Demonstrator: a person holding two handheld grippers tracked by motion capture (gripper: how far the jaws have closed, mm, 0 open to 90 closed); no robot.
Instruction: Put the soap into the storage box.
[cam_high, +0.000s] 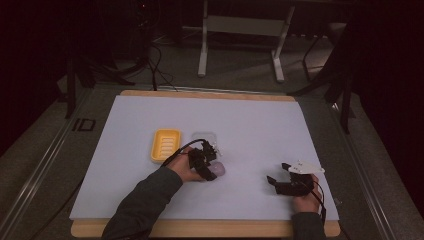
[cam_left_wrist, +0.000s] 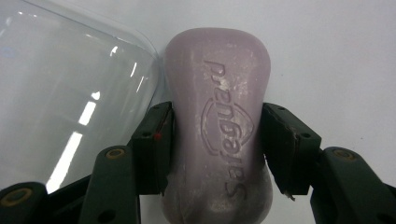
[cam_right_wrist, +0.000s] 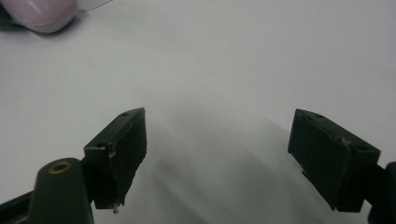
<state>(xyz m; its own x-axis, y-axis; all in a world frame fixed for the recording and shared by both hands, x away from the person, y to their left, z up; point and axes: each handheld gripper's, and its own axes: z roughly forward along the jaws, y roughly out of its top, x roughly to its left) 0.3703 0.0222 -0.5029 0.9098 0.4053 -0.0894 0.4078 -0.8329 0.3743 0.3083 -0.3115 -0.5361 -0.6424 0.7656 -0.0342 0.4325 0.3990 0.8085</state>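
Soap, a lilac moulded bar (cam_left_wrist: 217, 126), sits pinched in the left gripper (cam_left_wrist: 217, 140) beside the clear plastic lid (cam_left_wrist: 70, 93); being slick, it might squirt free. Right gripper (cam_right_wrist: 217, 154) rests wide, holding nothing.

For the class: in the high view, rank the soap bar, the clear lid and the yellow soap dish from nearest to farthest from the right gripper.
1. Soap bar: left of the right gripper, clamped in the left gripper.
2. Clear lid: just beyond the soap, farther up the table.
3. Yellow soap dish: farthest, left of the lid.
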